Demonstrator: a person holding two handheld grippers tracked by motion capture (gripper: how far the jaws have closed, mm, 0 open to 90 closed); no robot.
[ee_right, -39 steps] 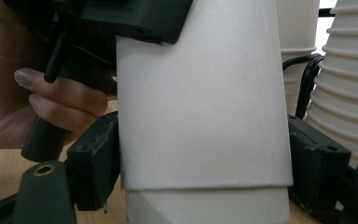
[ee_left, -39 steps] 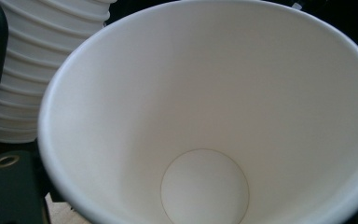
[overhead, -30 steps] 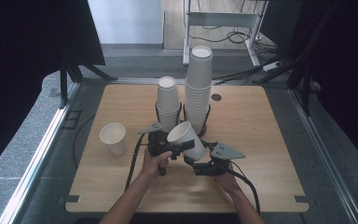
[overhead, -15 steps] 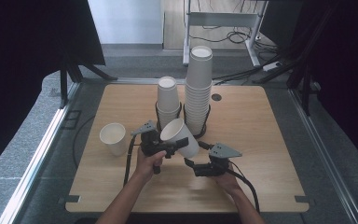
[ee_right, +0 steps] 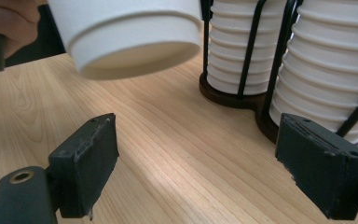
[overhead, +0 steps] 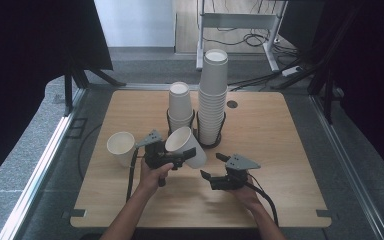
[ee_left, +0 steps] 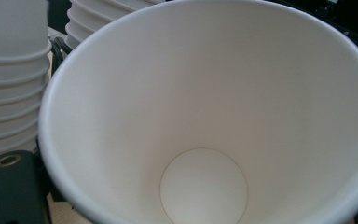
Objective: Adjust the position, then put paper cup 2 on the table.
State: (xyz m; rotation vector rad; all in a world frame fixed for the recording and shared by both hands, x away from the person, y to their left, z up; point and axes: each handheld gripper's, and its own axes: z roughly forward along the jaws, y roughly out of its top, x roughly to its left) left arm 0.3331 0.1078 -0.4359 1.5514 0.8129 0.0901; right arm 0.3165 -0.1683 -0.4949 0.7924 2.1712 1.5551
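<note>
My left tool point(overhead: 180, 159) grips the white paper cup point(overhead: 186, 146) by its rim; I'd carry it level toward the surface's left edge while my right tool point(overhead: 215, 172) waits, open.

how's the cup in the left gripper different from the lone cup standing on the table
The held cup is tipped on its side, off the table, clamped in the left gripper; the lone cup stands upright on the wood, untouched. The held cup sits beside the stacks; the lone cup stands apart. Both are plain white paper cups.

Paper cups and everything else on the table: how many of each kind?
Loose paper cups: 2, the held cup and the standing cup
Stacks of cups: 2, short stack and tall stack
Black wire racks: 2
Grippers: 2, left gripper and right gripper
Total: 8
</note>
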